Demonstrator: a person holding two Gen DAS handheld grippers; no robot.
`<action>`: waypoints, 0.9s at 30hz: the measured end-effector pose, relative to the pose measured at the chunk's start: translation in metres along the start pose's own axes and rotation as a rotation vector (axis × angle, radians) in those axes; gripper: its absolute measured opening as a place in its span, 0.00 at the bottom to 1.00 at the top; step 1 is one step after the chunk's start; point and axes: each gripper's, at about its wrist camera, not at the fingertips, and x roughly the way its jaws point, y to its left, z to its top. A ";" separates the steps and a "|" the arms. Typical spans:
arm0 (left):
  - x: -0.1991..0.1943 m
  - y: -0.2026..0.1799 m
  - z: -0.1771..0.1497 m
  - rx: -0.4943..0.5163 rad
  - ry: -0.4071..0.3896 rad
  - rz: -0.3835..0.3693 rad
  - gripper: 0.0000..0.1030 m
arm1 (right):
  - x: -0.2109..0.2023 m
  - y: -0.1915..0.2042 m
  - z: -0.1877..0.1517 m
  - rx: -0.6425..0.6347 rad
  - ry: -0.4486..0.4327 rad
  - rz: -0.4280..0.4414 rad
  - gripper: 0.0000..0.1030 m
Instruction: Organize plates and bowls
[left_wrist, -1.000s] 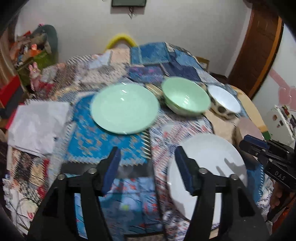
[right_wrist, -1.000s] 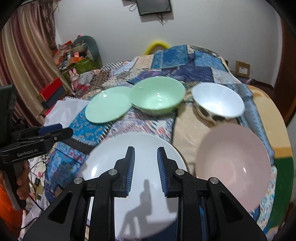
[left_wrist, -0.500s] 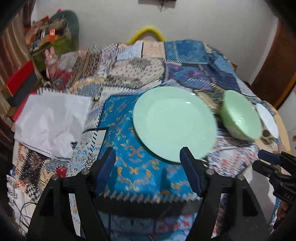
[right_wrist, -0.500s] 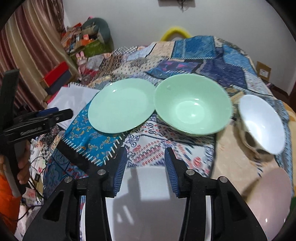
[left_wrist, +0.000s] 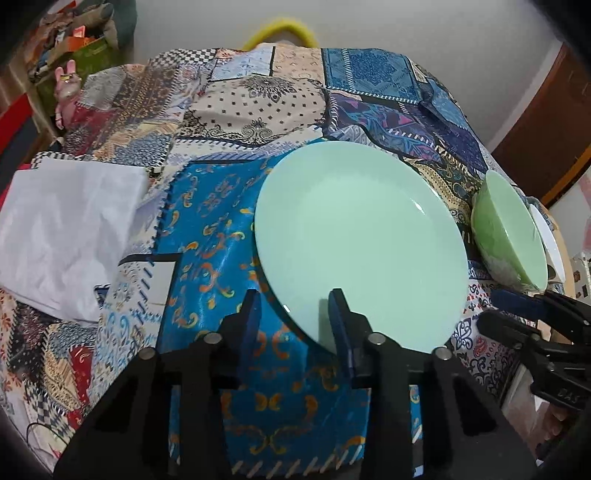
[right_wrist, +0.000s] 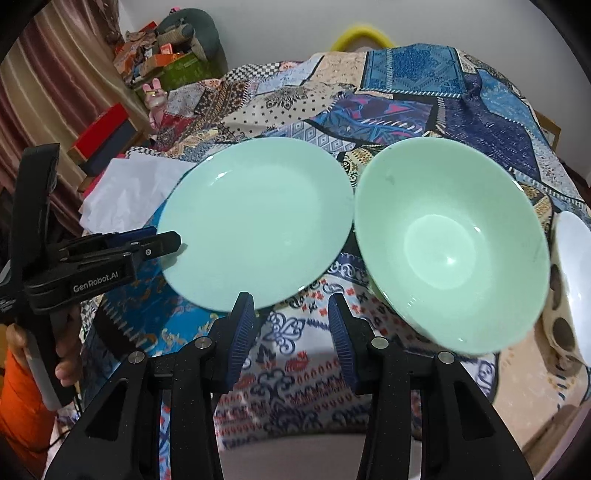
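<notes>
A pale green plate lies on the patchwork cloth, with a green bowl just to its right. My left gripper straddles the plate's near-left rim. Its jaws are closing with the rim between them, and a gap still shows beside the pads. In the right wrist view the left gripper sits at the plate's left edge. My right gripper stands open over the cloth between plate and bowl, with nothing between its fingers. It also shows as the right gripper at the right of the left wrist view.
A white bowl with a spotted outside stands right of the green bowl. A white plate's edge shows under my right gripper. Crumpled white paper lies left of the plate. A hand holds the left gripper.
Both grippers came forward and down to the green plate. The left jaws narrowed around its rim. The right jaws widened a little. The white and pink plates slid out of view.
</notes>
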 end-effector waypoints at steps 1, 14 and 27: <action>0.002 0.000 0.001 0.003 -0.001 -0.003 0.33 | 0.002 0.001 0.001 0.003 0.004 -0.001 0.38; 0.011 0.005 0.012 0.021 -0.006 -0.045 0.25 | 0.027 -0.005 0.010 0.109 0.039 -0.013 0.30; -0.022 0.018 -0.028 0.008 0.015 -0.035 0.24 | 0.016 0.022 -0.008 0.010 0.090 0.042 0.29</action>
